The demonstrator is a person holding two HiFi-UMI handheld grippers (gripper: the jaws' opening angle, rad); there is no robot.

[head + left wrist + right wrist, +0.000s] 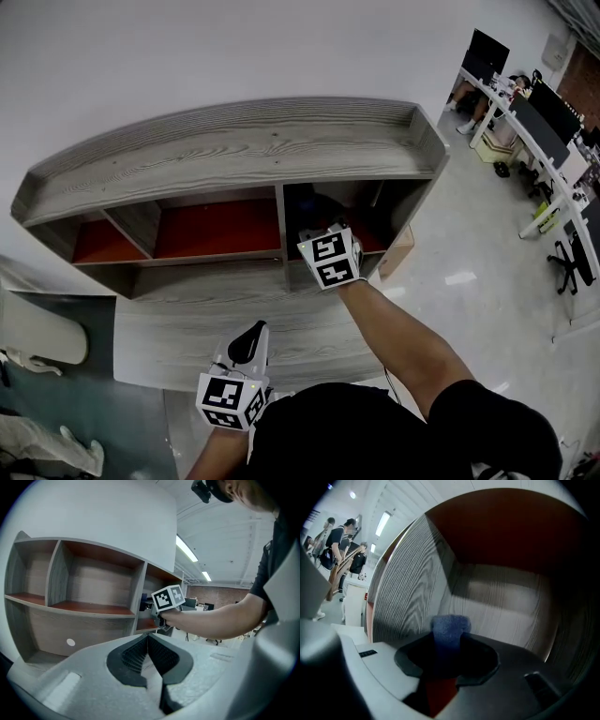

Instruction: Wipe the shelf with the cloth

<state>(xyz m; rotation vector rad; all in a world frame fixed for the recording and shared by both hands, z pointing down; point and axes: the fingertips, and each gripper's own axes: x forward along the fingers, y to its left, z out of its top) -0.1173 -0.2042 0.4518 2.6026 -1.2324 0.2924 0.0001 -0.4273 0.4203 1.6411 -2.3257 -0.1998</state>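
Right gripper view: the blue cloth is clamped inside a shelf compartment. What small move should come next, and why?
Probably ease the right claw forward until the cloth presses the back panel, so wiping can start. The claw is shut on the cloth inside the shelf, at its right end, and no contact with any panel shows yet.

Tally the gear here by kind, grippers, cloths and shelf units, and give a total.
Grippers: 2, left gripper and right gripper
Cloths: 1, blue cloth held by the right gripper
Shelf units: 1, grey shelf unit
Total: 4
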